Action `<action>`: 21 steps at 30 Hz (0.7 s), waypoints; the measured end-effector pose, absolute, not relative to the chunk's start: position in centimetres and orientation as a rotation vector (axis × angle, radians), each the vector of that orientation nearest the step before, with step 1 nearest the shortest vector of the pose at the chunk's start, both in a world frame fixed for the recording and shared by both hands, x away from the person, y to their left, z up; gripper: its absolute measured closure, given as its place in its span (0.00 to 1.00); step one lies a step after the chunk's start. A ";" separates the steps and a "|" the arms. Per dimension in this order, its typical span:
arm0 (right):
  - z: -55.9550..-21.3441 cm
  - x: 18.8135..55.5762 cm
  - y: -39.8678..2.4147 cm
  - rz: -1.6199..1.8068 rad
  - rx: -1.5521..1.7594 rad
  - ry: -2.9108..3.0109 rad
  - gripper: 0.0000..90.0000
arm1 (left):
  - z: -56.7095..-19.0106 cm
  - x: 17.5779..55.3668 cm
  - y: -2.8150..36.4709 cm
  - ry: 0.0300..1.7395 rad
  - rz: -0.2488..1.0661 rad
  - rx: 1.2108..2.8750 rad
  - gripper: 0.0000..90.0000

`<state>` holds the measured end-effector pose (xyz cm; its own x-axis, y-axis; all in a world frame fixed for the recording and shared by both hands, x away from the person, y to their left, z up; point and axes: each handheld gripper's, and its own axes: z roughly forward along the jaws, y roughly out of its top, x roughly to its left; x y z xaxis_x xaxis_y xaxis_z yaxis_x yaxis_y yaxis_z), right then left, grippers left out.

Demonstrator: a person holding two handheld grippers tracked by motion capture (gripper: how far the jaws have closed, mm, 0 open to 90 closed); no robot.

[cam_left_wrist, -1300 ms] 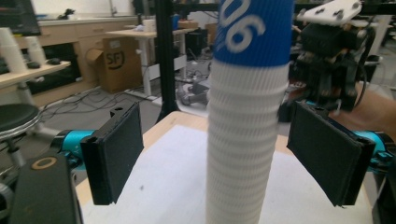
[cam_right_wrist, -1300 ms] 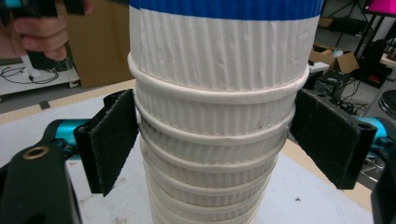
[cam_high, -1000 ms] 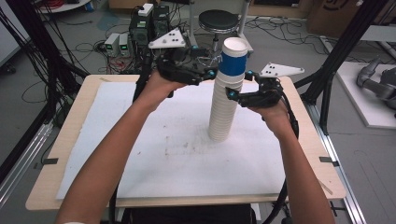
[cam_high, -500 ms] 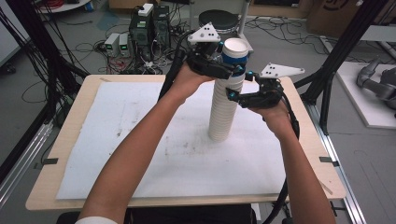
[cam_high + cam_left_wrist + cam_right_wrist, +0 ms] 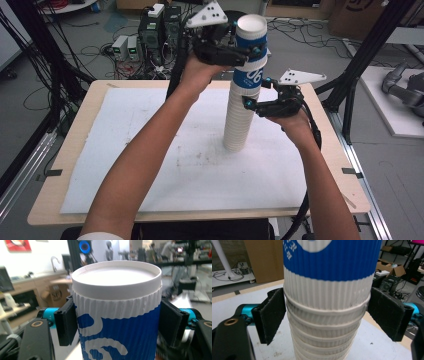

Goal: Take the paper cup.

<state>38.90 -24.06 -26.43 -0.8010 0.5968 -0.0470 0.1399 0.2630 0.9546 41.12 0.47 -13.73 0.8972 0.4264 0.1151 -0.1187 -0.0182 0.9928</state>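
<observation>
- The tall stack of paper cups (image 5: 240, 120) stands straight up in the middle of the table (image 5: 75, 200), on a white sheet (image 5: 150, 165).
- The top cup (image 5: 251, 42), blue and white, sits highest and looks partly lifted out, straight up along the stack.
- The left gripper (image 5: 235, 50) is nearest it. Its jaws have just been closing, and the pads now squeeze this cup below its rim.
- The right gripper (image 5: 250, 104) is lower. Its jaws hug the white cups and hold the stack steady.
- Behind the table are cables (image 5: 75, 55) and boxes (image 5: 150, 30).
</observation>
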 end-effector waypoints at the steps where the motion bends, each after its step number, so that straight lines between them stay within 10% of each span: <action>1: -27.1 38.9 -24.0 1.508 0.685 2.179 0.18 | -12.7 40.7 1.3 0.258 0.458 1.494 0.30; 21: -32.0 35.3 -27.9 1.490 0.750 2.177 0.18 | -19.8 39.2 11.1 0.412 0.482 1.588 0.30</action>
<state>35.34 -27.88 -32.02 -0.7778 0.6281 -0.0232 0.2056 0.2891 0.9350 39.19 11.09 -19.82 0.8434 0.5339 0.0593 -0.0244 -0.0722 0.9971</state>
